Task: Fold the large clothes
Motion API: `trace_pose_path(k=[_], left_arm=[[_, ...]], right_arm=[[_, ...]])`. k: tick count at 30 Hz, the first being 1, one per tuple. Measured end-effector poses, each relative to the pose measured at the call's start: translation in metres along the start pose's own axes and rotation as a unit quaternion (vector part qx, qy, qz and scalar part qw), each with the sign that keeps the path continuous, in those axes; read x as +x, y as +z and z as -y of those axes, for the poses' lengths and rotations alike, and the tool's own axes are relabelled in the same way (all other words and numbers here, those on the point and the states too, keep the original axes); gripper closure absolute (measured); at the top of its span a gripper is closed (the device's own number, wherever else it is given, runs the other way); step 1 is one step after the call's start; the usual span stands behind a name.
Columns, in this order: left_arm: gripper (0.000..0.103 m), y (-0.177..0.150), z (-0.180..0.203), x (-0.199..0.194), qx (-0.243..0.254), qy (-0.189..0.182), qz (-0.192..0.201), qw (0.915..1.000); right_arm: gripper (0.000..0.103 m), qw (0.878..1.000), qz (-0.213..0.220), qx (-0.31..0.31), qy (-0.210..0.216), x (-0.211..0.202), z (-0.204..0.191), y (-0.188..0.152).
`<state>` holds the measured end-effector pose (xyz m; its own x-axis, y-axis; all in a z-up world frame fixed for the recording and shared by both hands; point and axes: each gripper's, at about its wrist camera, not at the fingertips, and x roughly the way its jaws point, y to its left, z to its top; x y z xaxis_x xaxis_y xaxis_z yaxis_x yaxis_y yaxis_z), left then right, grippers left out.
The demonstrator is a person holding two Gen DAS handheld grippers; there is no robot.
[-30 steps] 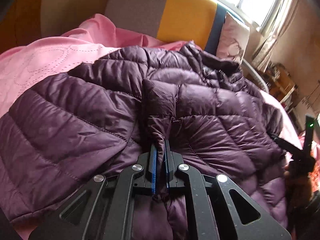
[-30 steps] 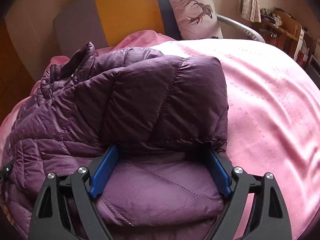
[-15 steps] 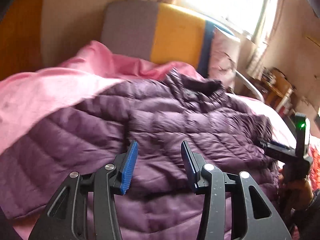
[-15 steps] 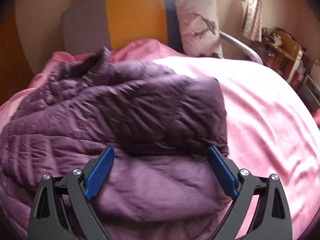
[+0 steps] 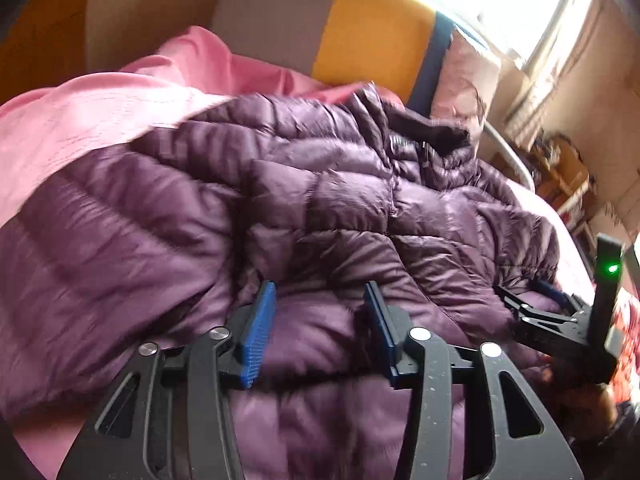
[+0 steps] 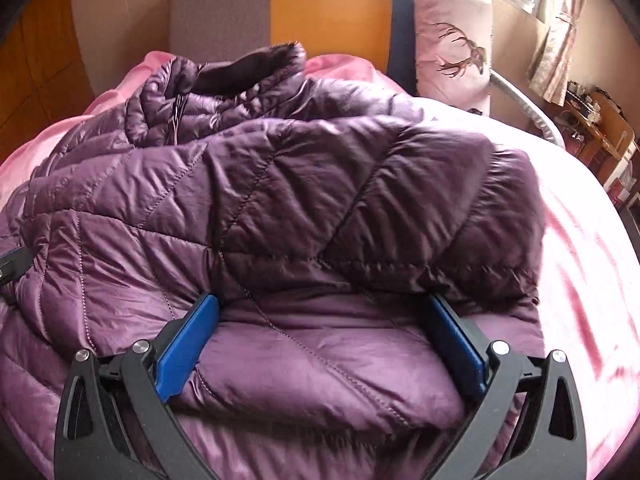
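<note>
A purple quilted down jacket (image 5: 320, 200) lies spread on the pink bedspread (image 5: 80, 120), collar toward the headboard. My left gripper (image 5: 320, 292) hovers just over its near hem. Its jaws are opening, and the fabric lies loose beneath them, not pinched. In the right wrist view a sleeve is folded across the jacket (image 6: 280, 184). My right gripper (image 6: 320, 304) stands wide at the near edge, jaws still opening, with a puffy fold between the blue pads (image 6: 188, 344) but not squeezed. The right gripper (image 5: 532, 292) also shows at the jacket's right side in the left wrist view.
A grey, yellow and navy headboard (image 6: 328, 12) rises behind the bed, with a deer-print pillow (image 6: 452, 40) leaning on it. A white rail (image 6: 528, 108) and a cluttered wooden desk (image 6: 600, 120) stand to the right. Bare pink bedspread (image 6: 592, 260) stretches right of the jacket.
My left gripper let go of the pinched jacket fold, opened and drew back slightly upward. The right gripper's jaws widened a little and it shifted sideways along the jacket.
</note>
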<state>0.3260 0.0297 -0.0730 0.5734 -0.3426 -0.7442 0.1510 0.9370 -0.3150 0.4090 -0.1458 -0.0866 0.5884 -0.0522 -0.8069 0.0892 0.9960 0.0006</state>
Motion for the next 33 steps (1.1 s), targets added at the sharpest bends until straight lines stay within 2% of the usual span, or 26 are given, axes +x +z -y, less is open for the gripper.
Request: trace_pose_path(k=[1,2,3,6,11,13,15,17,19,22,23,25,26,27,29,31,33], left_arm=[[0.035,-0.003,-0.005,-0.011,-0.012,-0.003,0.013,0.9998],[0.018,-0.008,-0.013,-0.027,-0.032,0.007,0.033,0.9989],[0.017,-0.015,-0.023,-0.042,-0.052,0.012,0.054,0.9971],[0.017,-0.034,-0.058,-0.072,-0.106,0.008,0.062,0.9924],[0.02,-0.085,-0.144,-0.121,-0.217,0.062,0.078,0.971],[0.023,-0.102,-0.18,-0.14,-0.258,0.08,0.084,0.9591],[0.027,-0.116,-0.218,-0.161,-0.305,0.088,0.097,0.9434],[0.028,-0.121,-0.242,-0.175,-0.332,0.077,0.11,0.9335],[0.028,-0.125,-0.266,-0.186,-0.368,0.074,0.126,0.9183],[0.028,-0.129,-0.3,-0.193,-0.434,0.034,0.143,0.8889],[0.028,-0.128,-0.306,-0.195,-0.442,0.034,0.15,0.8835],[0.031,-0.124,-0.311,-0.195,-0.447,0.043,0.155,0.88],[0.042,-0.121,-0.314,-0.195,-0.446,0.047,0.154,0.8801],[0.063,-0.119,-0.316,-0.195,-0.442,0.051,0.154,0.8823],[0.086,-0.115,-0.321,-0.197,-0.43,0.052,0.151,0.8886],[0.091,-0.11,-0.321,-0.203,-0.422,0.048,0.162,0.8909],[0.091,-0.101,-0.314,-0.213,-0.399,0.048,0.176,0.8987]], right_arm=[[0.002,1.0,0.002,0.007,0.004,-0.007,0.002,0.0],[0.002,1.0,0.004,0.012,0.01,-0.015,0.003,-0.003],[0.002,1.0,0.006,0.014,0.019,-0.023,0.005,-0.007],[0.002,0.999,0.015,0.01,0.04,-0.055,0.006,-0.026],[0.002,0.998,0.008,0.022,0.061,-0.089,0.011,-0.068],[0.002,0.997,0.006,0.028,0.066,-0.097,0.011,-0.085],[0.002,0.997,0.005,0.035,0.063,-0.104,0.011,-0.101],[0.002,0.997,0.002,0.042,0.067,-0.108,0.009,-0.116],[0.002,0.996,-0.004,0.047,0.07,-0.106,0.007,-0.128],[0.002,0.997,0.0,0.048,0.061,-0.105,0.004,-0.139],[0.002,0.997,0.002,0.048,0.059,-0.104,0.004,-0.14],[0.002,0.997,0.001,0.051,0.056,-0.102,0.004,-0.14],[0.002,0.997,0.001,0.053,0.055,-0.102,0.003,-0.14],[0.002,0.997,0.002,0.054,0.054,-0.101,0.003,-0.141],[0.002,0.997,0.006,0.054,0.05,-0.102,0.003,-0.143],[0.002,0.998,0.01,0.051,0.046,-0.102,0.001,-0.144],[0.002,0.998,0.014,0.05,0.044,-0.101,0.001,-0.146]])
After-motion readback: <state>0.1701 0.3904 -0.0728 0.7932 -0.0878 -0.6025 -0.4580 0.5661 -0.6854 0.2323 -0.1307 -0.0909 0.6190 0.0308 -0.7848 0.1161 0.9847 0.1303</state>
